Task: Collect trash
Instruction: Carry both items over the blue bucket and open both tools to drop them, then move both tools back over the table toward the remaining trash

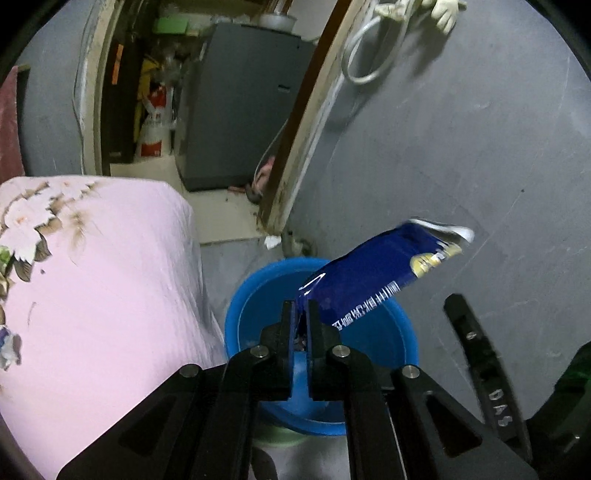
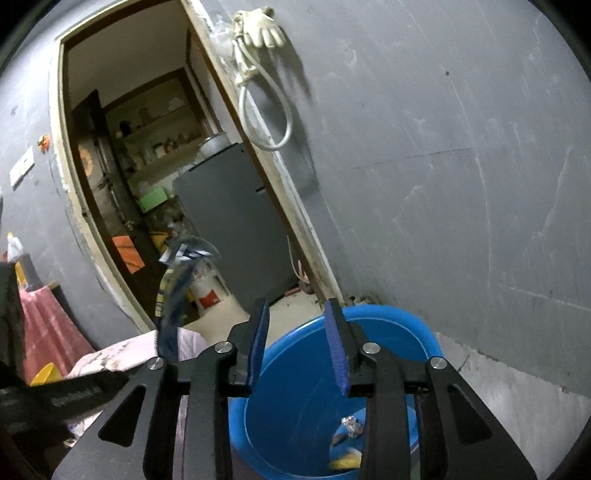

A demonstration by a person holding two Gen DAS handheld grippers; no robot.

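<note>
My left gripper (image 1: 302, 308) is shut on the end of a dark blue snack wrapper (image 1: 376, 273) and holds it above the blue bucket (image 1: 255, 295). The wrapper sticks up and to the right over the bucket's mouth. In the right wrist view the same wrapper (image 2: 177, 288) shows edge-on at the left, with the left gripper's body below it. My right gripper (image 2: 297, 314) is open and empty over the near rim of the blue bucket (image 2: 391, 321). A crumpled paper scrap (image 2: 351, 426) and a yellow scrap (image 2: 345, 461) lie in the bucket's bottom.
A bed with a pink floral sheet (image 1: 92, 277) stands left of the bucket. A grey wall (image 1: 461, 147) rises behind it. A doorway (image 2: 147, 184) opens onto a room with a grey fridge (image 1: 240, 110). A hose and glove (image 2: 262, 29) hang by the door frame.
</note>
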